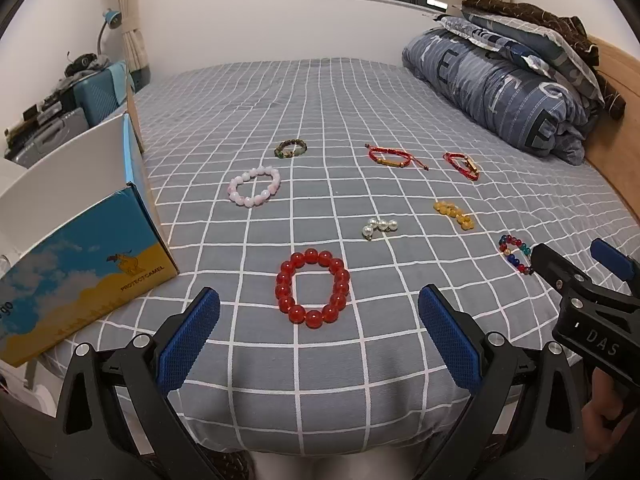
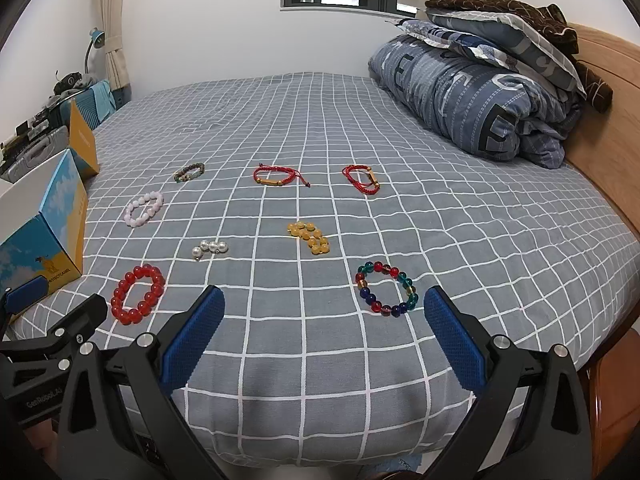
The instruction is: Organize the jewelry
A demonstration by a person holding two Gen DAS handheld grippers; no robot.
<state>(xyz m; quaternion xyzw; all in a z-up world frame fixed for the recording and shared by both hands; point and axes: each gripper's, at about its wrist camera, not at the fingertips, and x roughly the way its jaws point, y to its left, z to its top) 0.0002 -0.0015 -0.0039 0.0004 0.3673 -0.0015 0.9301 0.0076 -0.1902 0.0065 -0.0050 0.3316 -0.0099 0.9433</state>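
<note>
Several bracelets lie spread on a grey checked bed. A red bead bracelet point(image 1: 313, 289) lies just beyond my left gripper point(image 1: 319, 300), which hovers open over the bed's near edge with nothing between its fingers. A multicoloured bead bracelet point(image 2: 387, 289) lies just ahead of my right gripper point(image 2: 324, 300), also open and holding nothing. Farther off lie a pearl piece point(image 1: 379, 227), a yellow bead bracelet point(image 2: 308, 237), a pink bead bracelet point(image 1: 255, 185), a dark green-brown one point(image 1: 291, 148) and two red cord bracelets point(image 2: 277, 176) point(image 2: 362, 178).
An open blue and yellow cardboard box point(image 1: 76, 264) stands at the bed's left edge. Folded quilts and pillows point(image 2: 480, 96) are stacked at the far right against a wooden headboard point(image 2: 608, 112). A suitcase and clutter point(image 1: 80, 92) sit left of the bed.
</note>
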